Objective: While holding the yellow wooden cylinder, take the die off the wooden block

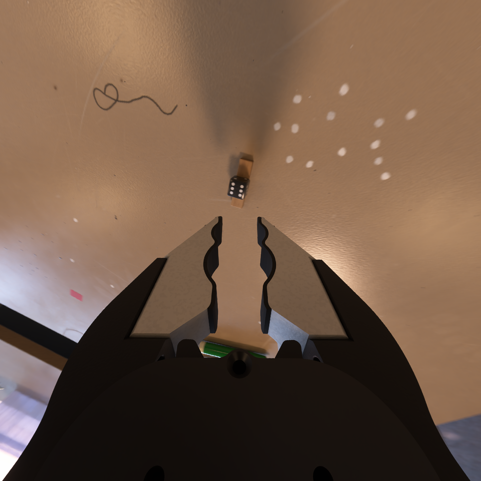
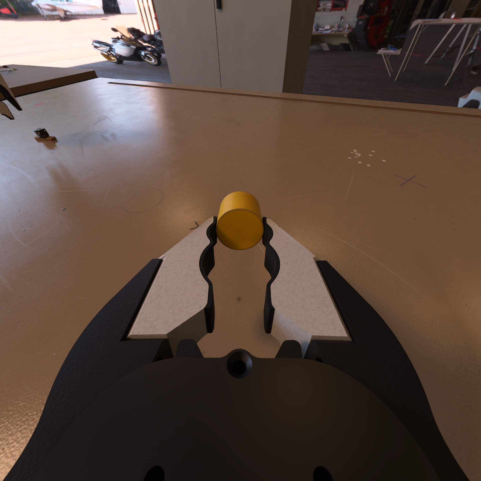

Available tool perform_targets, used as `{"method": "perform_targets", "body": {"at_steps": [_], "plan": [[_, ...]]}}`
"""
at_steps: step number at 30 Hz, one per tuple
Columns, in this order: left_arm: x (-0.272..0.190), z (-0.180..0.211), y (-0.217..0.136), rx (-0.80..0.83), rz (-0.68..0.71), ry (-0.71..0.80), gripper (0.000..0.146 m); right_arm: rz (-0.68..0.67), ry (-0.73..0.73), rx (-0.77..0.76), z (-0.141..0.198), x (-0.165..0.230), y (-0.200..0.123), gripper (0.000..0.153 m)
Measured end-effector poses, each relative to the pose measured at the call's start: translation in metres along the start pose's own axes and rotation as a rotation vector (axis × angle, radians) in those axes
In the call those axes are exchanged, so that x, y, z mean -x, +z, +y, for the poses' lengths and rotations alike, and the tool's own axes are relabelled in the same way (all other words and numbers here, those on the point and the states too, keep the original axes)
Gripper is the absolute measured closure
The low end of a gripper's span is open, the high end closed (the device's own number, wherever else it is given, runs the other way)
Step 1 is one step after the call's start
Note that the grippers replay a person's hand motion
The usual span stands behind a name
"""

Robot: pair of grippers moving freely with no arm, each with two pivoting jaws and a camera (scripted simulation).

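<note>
**Tongs split the work: one grips the cylinder, one lines up on the die**

Right tongs [image 2: 239, 221] are clamped on the yellow cylinder [image 2: 239, 223], its flat end facing us and its round sides pinched between the fingertips, clear of the table [image 2: 338, 234]. We read it as painted wood: stiff and light, but smooth and round enough to roll out of a slack grip, so the squeeze should not ease.

Left tongs [image 1: 239, 221] hang above the tabletop with their jaws apart and nothing between them, pointed down at the die [image 1: 238, 189]. The black cube with white pips sits on one end of a small wooden block [image 1: 243, 169] lying flat. We judge the die hard, light and slick-faced; opposite flat sides offer the surest hold, taken above the block so the block stays put.

A pencil scribble [image 1: 130, 100] marks the table nearby.
</note>
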State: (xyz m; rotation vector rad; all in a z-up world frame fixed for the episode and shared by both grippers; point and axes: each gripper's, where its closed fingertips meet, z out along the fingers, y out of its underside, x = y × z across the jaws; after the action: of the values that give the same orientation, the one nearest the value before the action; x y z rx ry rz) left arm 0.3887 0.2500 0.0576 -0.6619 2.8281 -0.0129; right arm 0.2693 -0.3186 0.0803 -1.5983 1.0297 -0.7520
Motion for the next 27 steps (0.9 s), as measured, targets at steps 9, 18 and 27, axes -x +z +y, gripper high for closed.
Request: {"method": "perform_targets", "body": {"at_steps": [9, 18, 27], "plan": [[0.006, -0.003, 0.042, 0.097, 0.051, 0.177, 0.112, -0.007, 0.004, 0.015, 0.003, 0.001, 0.003, 0.118], [0.006, 0.004, 0.040, 0.147, -0.007, 0.297, 0.129, -0.011, 0.024, 0.024, 0.007, -0.001, 0.002, 0.118], [0.050, -0.005, -0.123, -0.011, -0.482, 0.279, 0.129, -0.022, 0.029, 0.022, 0.007, 0.000, 0.002, 0.118]]}}
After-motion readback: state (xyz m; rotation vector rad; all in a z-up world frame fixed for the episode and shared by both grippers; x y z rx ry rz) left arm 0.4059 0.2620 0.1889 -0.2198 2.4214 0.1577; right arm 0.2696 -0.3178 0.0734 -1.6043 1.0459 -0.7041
